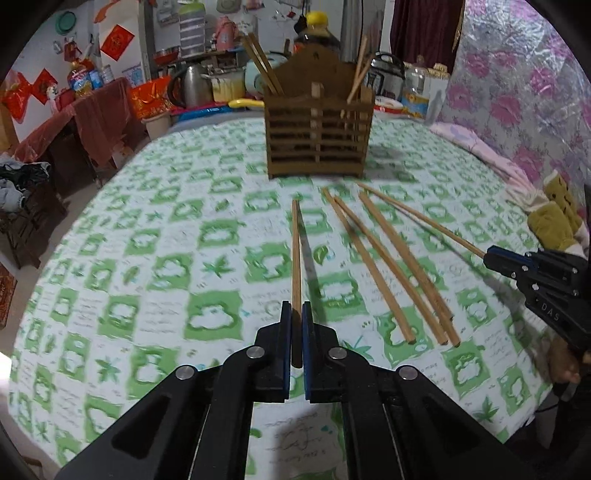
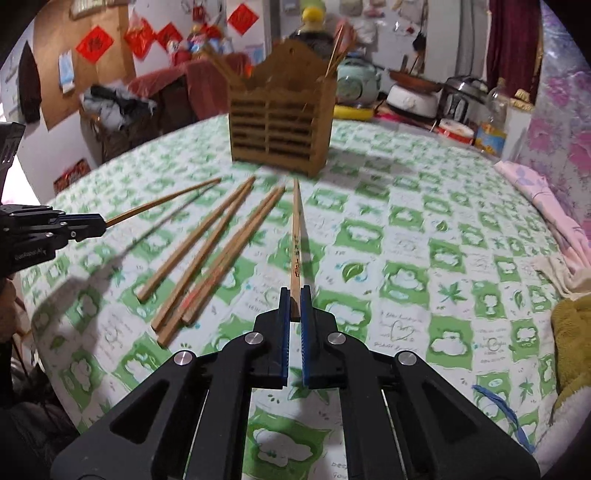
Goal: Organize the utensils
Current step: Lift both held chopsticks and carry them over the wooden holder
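My left gripper [image 1: 295,306] is shut on the thick end of a wooden chopstick [image 1: 295,251], whose tip points at the brown slatted holder [image 1: 317,136]. In the right wrist view the same gripper [image 2: 101,225] sits at the left edge. My right gripper [image 2: 294,291] is shut on another chopstick [image 2: 295,236] with red marks, which also points at the holder [image 2: 280,129]. It shows at the right in the left wrist view [image 1: 489,256]. Several loose chopsticks [image 2: 207,254] [image 1: 369,269] lie on the cloth between the two grippers. Chopsticks [image 1: 264,66] stand in both compartments of the holder.
The round table [image 1: 147,258] wears a green-and-white patterned cloth. A pink floral cloth [image 2: 546,192] and a yellow-green plush thing [image 1: 554,221] lie at its right edge. Behind the holder stand a dark bottle with a yellow cap [image 1: 317,26], a kettle [image 1: 190,85] and cookers [image 2: 461,96].
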A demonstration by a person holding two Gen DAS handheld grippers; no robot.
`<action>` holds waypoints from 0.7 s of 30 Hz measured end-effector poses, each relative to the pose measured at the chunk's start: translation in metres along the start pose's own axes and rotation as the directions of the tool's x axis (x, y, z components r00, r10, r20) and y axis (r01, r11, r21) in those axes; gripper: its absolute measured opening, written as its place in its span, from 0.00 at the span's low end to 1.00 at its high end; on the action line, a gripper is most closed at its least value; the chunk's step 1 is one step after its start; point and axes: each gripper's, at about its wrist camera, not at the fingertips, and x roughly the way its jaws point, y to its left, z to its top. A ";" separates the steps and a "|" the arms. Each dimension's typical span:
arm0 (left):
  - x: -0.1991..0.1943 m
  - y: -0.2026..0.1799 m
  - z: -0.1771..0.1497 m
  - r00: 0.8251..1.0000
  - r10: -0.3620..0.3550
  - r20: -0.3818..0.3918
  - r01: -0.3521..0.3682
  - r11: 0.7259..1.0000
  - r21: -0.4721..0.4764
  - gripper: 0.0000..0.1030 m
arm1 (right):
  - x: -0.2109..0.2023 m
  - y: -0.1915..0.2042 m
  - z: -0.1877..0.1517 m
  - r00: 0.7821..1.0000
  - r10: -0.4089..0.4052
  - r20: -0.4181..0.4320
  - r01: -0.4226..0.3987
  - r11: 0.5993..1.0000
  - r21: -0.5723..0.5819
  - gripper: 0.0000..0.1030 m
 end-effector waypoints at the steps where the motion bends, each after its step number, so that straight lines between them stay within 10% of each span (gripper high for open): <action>1: -0.005 0.001 0.003 1.000 0.007 0.008 -0.007 1.000 0.002 0.05 | -0.002 0.000 0.002 1.000 -0.002 0.009 0.002 1.000 -0.001 0.06; 21: -0.059 -0.010 0.101 0.995 -0.059 0.083 0.056 0.998 0.030 0.05 | -0.062 -0.008 0.099 0.967 -0.023 0.256 0.004 0.997 0.073 0.06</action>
